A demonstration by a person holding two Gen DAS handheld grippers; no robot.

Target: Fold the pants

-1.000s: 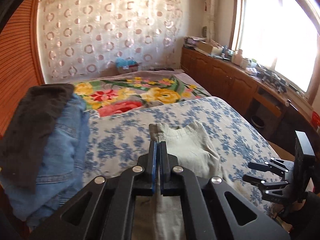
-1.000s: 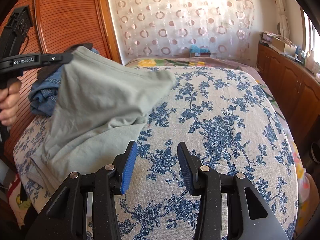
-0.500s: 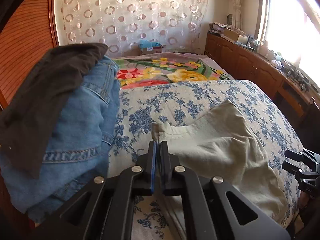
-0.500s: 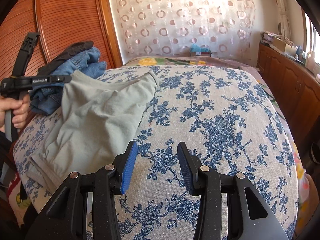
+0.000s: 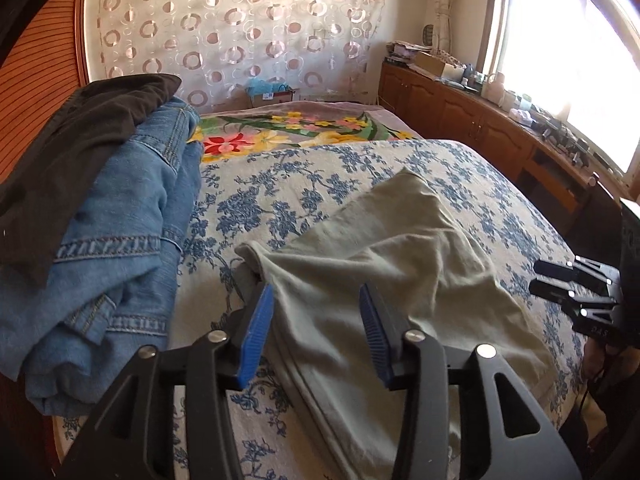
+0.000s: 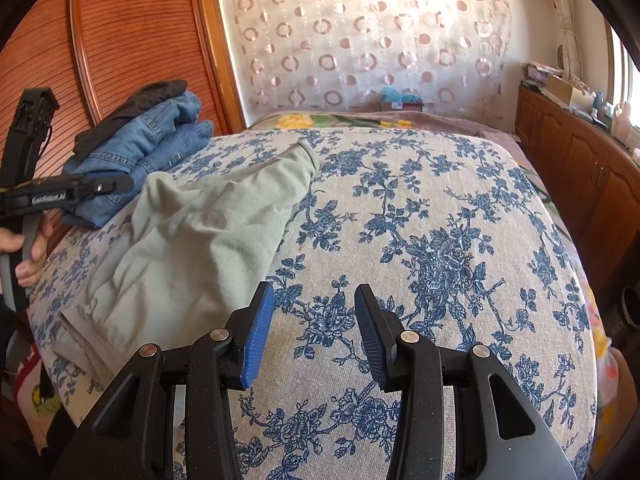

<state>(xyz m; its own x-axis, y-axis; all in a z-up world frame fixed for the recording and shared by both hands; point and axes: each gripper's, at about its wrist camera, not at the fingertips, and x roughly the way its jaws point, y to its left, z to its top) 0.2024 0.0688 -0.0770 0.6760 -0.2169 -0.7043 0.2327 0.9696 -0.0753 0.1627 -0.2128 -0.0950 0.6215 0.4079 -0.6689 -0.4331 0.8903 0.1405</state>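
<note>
Opening left hand-held gripper [image 5: 316,330], pants [image 5: 384,256] released

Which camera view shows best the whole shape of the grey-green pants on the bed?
The right wrist view: there the grey-green pants lie whole on the floral bedspread, from near edge to far tip. In the left wrist view the left gripper, its jaws opening, covers their near part, and the bottom edge crops them.

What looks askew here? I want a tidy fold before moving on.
The grey-green pants lie rumpled and slanted across the floral bedspread, their upper layer bunched. The left gripper is opening, touching no cloth.
</note>
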